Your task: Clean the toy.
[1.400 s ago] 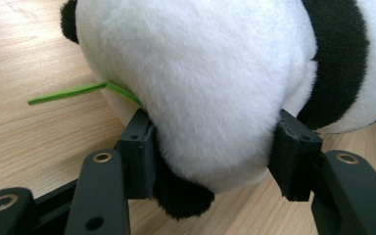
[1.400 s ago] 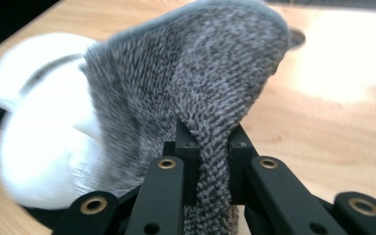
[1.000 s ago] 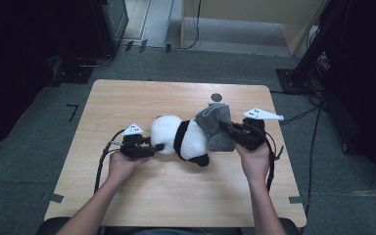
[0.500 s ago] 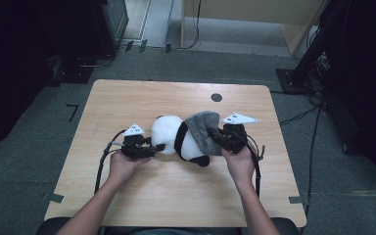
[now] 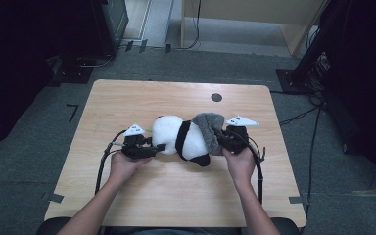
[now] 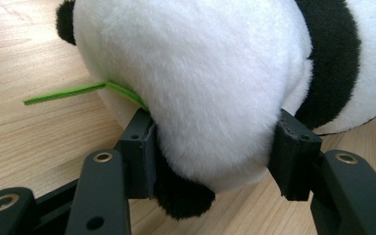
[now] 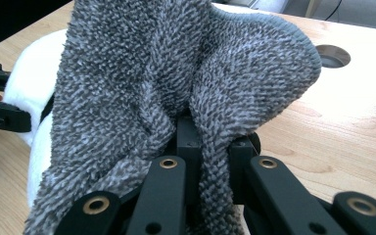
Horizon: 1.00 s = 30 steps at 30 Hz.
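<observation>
Right between the two grippers lies a plush panda (image 5: pixel 182 139), on its side on the wooden table (image 5: pixel 142 98). The left gripper (image 5: pixel 149 148) has its jaws partly closed and pressed into the panda's white end, as the left gripper view shows, with the fur (image 6: pixel 196 93) bulging between the two pads; a thin green strand (image 6: pixel 73 91) sticks out of the toy just beyond the jaw at the left of that view. The right gripper (image 5: pixel 223 139) has its jaws pinched tight on a fold of grey towel (image 7: pixel 176 83), which drapes from its tips over the panda's far end, so the cloth covers the toy's surface on that side. Beyond the towel, past the right gripper's tips, a round hole (image 7: pixel 332 55) sits in the tabletop. Cables (image 5: pixel 103 164) trail from the left gripper back toward the person. Around the table the floor is grey carpet (image 5: pixel 39 127), with a pale wooden cabinet (image 5: pixel 254 14) and dark equipment stands at the far side.
</observation>
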Available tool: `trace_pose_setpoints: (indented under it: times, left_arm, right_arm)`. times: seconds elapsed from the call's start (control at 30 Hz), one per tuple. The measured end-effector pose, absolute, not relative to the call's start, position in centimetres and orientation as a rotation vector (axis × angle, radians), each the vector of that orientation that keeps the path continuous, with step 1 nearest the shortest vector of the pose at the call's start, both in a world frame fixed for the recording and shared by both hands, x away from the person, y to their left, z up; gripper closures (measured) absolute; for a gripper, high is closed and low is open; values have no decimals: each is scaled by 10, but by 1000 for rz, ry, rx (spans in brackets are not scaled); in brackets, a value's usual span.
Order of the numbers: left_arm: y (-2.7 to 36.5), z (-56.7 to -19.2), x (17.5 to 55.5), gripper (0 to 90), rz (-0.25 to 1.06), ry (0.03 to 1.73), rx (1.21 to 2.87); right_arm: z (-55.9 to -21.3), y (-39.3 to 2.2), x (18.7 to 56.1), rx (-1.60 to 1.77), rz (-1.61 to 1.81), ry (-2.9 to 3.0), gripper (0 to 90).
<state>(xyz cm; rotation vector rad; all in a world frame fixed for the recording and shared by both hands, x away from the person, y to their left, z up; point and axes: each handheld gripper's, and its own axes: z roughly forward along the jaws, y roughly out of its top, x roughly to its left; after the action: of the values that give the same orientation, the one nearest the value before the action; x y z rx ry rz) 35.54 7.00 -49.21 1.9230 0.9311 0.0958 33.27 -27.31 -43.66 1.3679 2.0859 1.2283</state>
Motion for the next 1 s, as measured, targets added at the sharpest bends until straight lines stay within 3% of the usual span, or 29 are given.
trace_pose_setpoints:
  times: [1.0]
  left_arm:
    - [73, -490, 358, 445, 93, 929, 1954]
  right_arm:
    - [-486, -282, 354, 1538, 955, 2223, 832]
